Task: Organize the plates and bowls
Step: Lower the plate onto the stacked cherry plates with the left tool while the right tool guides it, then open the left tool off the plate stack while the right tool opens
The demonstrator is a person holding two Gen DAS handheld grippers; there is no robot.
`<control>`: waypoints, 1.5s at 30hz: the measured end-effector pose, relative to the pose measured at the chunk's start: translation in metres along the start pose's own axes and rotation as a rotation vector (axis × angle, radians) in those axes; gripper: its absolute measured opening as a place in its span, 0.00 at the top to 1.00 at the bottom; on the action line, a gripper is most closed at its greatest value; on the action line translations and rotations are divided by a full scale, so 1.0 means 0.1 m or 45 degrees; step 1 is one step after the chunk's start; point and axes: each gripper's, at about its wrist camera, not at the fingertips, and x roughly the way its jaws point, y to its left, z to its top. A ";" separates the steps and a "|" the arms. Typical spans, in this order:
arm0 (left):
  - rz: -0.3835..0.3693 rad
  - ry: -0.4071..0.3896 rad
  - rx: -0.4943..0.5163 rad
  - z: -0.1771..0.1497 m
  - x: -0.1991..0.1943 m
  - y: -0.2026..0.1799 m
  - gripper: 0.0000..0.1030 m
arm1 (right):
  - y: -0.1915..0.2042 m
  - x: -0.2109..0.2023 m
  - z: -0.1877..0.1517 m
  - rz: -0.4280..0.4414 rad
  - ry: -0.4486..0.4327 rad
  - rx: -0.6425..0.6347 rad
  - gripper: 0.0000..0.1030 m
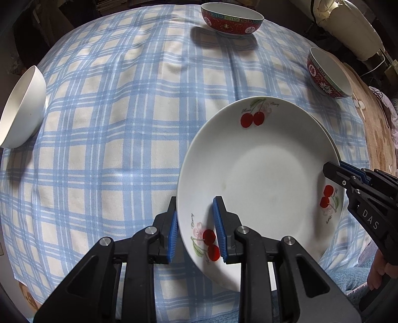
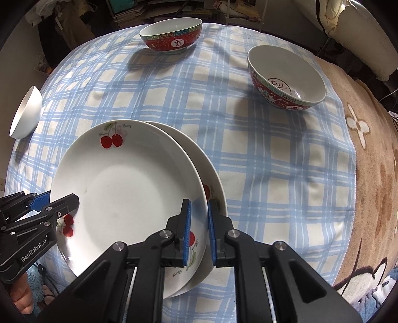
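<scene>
A white cherry-print plate (image 1: 261,174) (image 2: 124,186) lies on top of a second cherry plate (image 2: 211,183), offset from it, on the blue plaid cloth (image 1: 124,124). My left gripper (image 1: 196,231) straddles the top plate's left rim with jaws a little apart, one pad (image 1: 220,228) over the plate and one beside it. My right gripper (image 2: 199,233) straddles the right rim, its pads close to the plate edges. Two red patterned bowls (image 2: 171,37) (image 2: 286,77) and a white bowl (image 2: 26,116) stand apart on the cloth.
The white bowl (image 1: 22,109) sits at the cloth's left edge. The red bowls (image 1: 232,21) (image 1: 328,72) stand at the far side and right. A brown floral blanket (image 2: 373,174) lies right of the cloth. A cream cushion (image 2: 360,37) is at the far right.
</scene>
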 end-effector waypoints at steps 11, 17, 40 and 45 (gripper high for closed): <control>-0.003 -0.015 0.043 0.04 -0.02 0.04 0.75 | -0.03 0.00 0.01 0.014 -0.011 0.023 0.86; 0.006 -0.020 0.069 -0.07 -0.04 -0.03 0.76 | -0.02 -0.04 0.01 0.005 -0.036 0.032 0.86; -0.002 -0.084 -0.002 -0.27 -0.27 0.13 0.73 | -0.05 -0.14 -0.06 -0.015 -0.048 0.093 0.77; 0.052 -0.112 -0.001 -0.32 -0.34 0.12 0.73 | -0.01 -0.30 -0.09 0.063 -0.109 0.088 0.74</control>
